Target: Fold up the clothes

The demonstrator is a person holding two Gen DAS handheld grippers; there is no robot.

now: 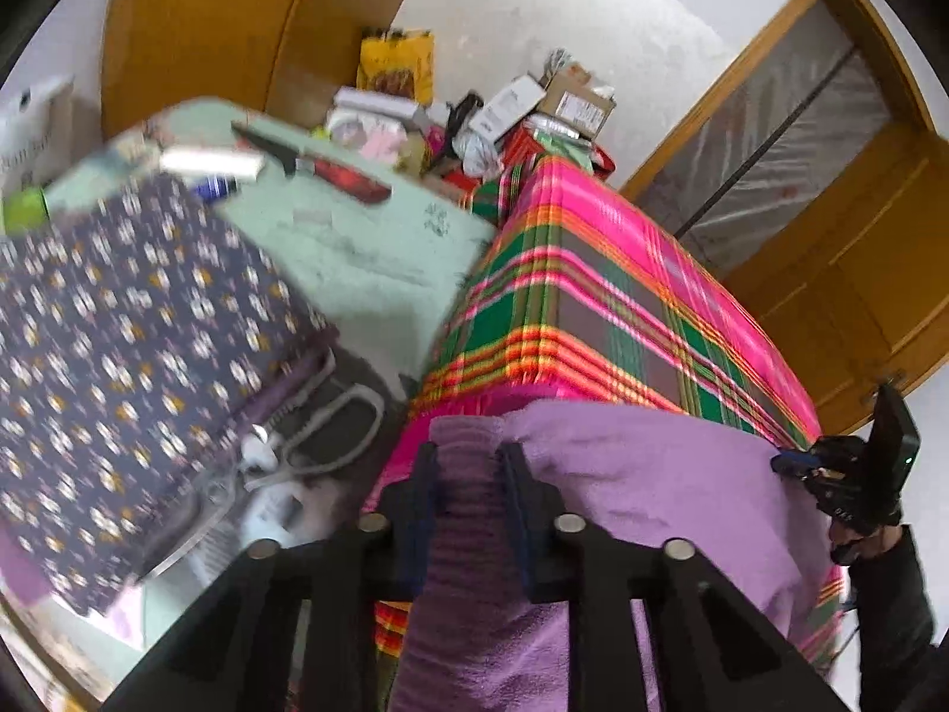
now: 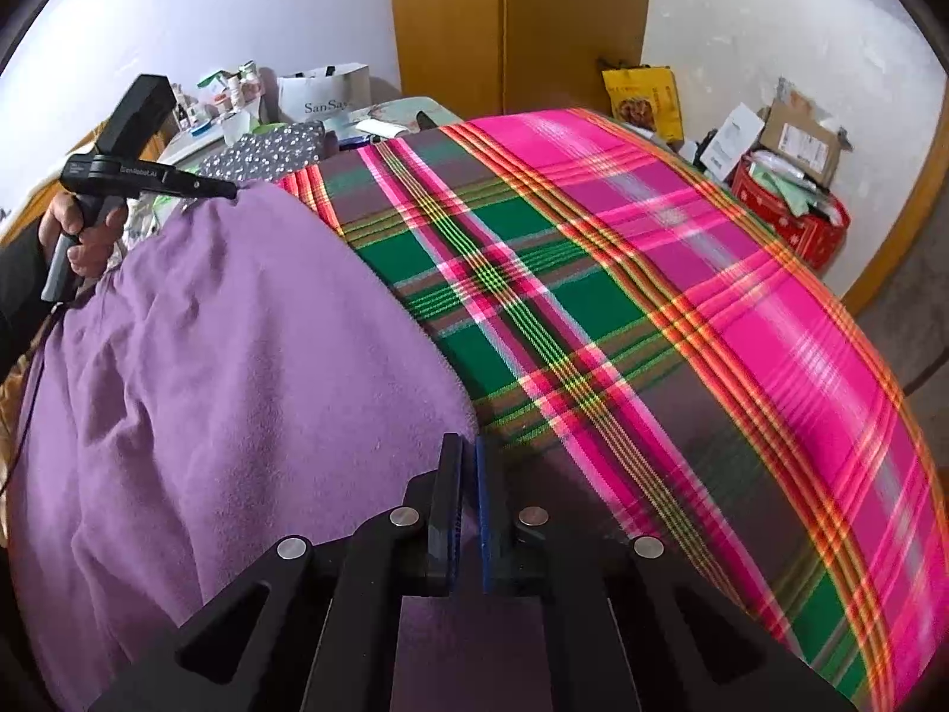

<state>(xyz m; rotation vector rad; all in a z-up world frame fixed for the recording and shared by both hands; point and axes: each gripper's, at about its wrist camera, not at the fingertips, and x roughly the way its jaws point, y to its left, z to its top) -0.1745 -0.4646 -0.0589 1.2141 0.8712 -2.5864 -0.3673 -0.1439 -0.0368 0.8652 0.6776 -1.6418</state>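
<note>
In the left view alone, left gripper [image 1: 468, 454] clasps bunched purple garment [image 1: 652, 474]; right gripper [image 2: 468, 451] clenched.

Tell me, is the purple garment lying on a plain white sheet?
No. In the right wrist view the purple garment lies on a plaid cloth of pink, green and orange stripes, not on a white one.

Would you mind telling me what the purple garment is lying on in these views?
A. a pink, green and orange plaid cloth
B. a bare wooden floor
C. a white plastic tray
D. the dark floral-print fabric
A: in the right wrist view the purple garment is spread over the near end of the pink, green and orange plaid cloth, which stretches on bare beyond it.
</note>
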